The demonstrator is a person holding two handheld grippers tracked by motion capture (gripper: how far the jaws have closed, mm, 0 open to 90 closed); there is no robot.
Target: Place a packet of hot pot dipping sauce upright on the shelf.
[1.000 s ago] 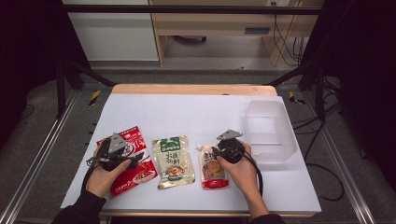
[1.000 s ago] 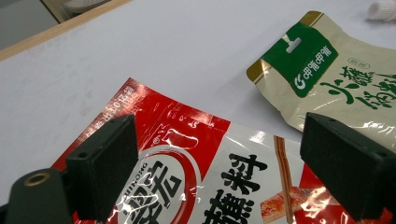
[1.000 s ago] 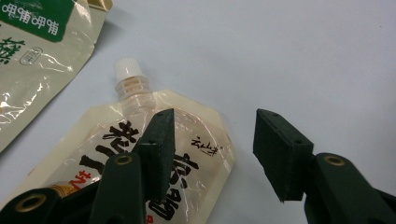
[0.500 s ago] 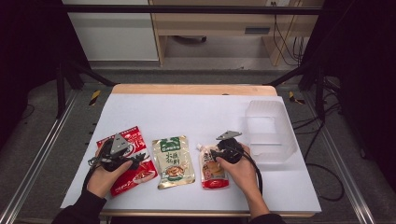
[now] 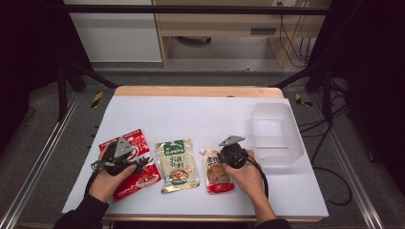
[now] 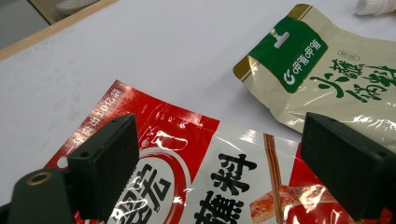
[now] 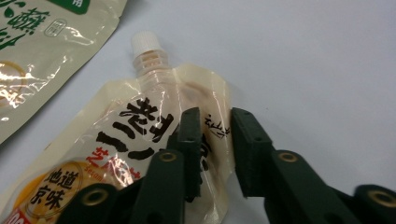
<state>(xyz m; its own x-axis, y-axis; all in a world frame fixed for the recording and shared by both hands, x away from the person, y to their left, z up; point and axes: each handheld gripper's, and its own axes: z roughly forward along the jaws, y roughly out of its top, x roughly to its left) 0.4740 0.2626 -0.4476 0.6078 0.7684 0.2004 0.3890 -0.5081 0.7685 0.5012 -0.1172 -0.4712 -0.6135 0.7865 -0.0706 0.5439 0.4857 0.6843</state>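
Note:
Three sauce pouches lie in a row near the table's front edge: a red one [image 5: 138, 179], a beige one with a green header [image 5: 176, 164], and a small spouted one [image 5: 217, 174]. My left gripper [image 5: 136, 162] hovers low over the red pouch [image 6: 187, 140]. It [image 6: 224, 154] is open, with the pouch's print showing between its wide-set jaws. My right gripper [image 5: 220, 162] rests on the spouted pouch [image 7: 140, 121]. Its jaws have just been closing, and it [image 7: 215, 126] now pinches the pouch's right edge below the white cap.
A clear plastic bin [image 5: 277, 136] stands on the white table to the right of my right hand. The beige pouch [image 6: 336, 74] lies just past the red one, and its corner [image 7: 46, 46] reaches beside the spouted pouch. Dark floor and metal frame rails surround the table.

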